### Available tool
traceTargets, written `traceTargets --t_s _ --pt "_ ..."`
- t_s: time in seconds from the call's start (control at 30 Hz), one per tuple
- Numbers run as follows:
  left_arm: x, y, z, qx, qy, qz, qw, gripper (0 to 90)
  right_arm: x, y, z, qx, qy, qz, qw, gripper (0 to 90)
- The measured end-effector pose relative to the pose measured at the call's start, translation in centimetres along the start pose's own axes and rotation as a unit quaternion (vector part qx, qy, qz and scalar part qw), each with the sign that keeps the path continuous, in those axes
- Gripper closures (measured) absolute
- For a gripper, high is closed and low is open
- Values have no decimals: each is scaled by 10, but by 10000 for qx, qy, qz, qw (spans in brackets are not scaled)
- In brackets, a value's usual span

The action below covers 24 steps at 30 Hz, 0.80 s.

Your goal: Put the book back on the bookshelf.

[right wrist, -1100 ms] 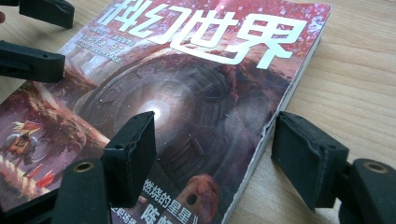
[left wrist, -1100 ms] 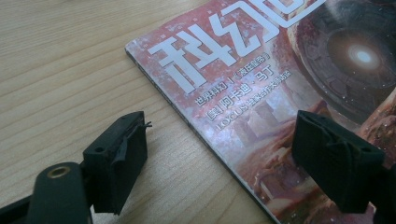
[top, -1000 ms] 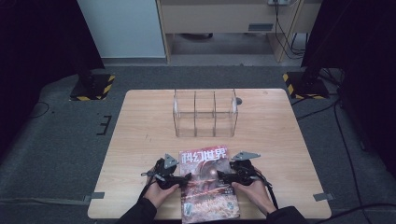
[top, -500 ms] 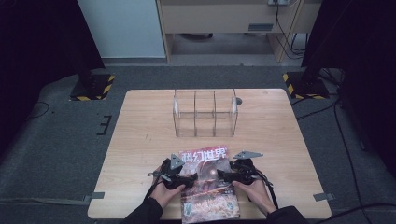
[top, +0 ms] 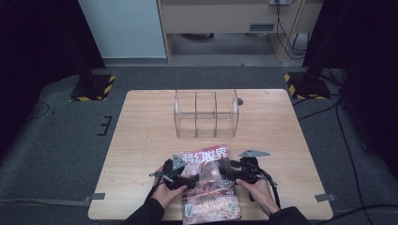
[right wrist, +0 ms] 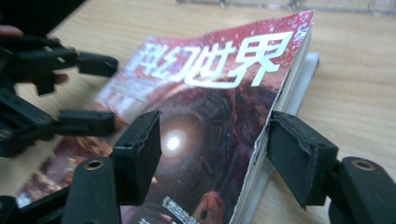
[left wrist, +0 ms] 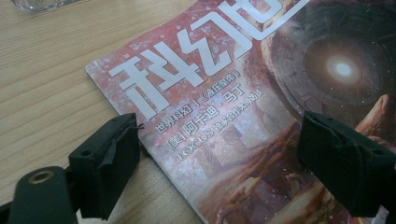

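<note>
A magazine (top: 209, 187) with a red space-scene cover and white Chinese title lies at the table's front middle. My left gripper (top: 182, 174) is at its left edge. In the left gripper view it (left wrist: 219, 154) stands open, one jaw over the bare wood, the other over the cover (left wrist: 261, 93). My right gripper (top: 233, 172) is at the right edge, also open (right wrist: 212, 135). Its jaws straddle the page edge (right wrist: 266, 140), which is lifted slightly off the table. The left gripper (right wrist: 100, 93) appears blurred across the cover in the right gripper view.
A clear acrylic organiser (top: 206, 114) with three compartments stands empty behind the magazine at the table's centre. A small dark disc (top: 240, 101) lies beside its right back corner. The wooden table (top: 141, 140) ends just before the person's forearms.
The left gripper has shifted a little to the right, onto the magazine's left edge. The right gripper and the magazine have hardly moved.
</note>
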<state>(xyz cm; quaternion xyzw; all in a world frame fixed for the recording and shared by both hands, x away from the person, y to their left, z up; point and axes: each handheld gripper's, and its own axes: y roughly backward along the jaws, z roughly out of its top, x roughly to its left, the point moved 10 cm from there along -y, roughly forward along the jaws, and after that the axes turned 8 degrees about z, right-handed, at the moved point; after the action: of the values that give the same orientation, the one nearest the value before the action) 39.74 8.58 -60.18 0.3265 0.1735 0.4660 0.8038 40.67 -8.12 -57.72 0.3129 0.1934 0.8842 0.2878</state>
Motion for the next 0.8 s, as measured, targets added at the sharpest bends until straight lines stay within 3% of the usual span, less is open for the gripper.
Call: traceTargets --t_s 0.2,0.3,0.5,0.57,0.63,0.73,0.8 --pt "0 -1 0 -24 -14 -21 10000 115 11 4 12 -361 5 357 9987 379" --pt "-1 -1 0 -29 -8 -36 10000 107 9 2 9 -270 162 238 9992 357" --pt "-2 -2 0 -42 -34 -74 10000 91 -1 -1 2 -101 49 73 9999 346" --pt "-1 -2 0 -44 -32 -78 10000 91 -1 -1 1 -102 -34 111 9999 346" --pt "-2 -2 0 -44 -32 -84 9999 89 7 2 10 -330 -43 403 9986 367" --pt "-2 -2 0 -44 -30 -86 9999 89 14 2 14 -444 43 570 9974 367" --pt "-2 -2 0 -43 -31 -85 9999 88 12 -3 8 -245 184 444 9985 359"
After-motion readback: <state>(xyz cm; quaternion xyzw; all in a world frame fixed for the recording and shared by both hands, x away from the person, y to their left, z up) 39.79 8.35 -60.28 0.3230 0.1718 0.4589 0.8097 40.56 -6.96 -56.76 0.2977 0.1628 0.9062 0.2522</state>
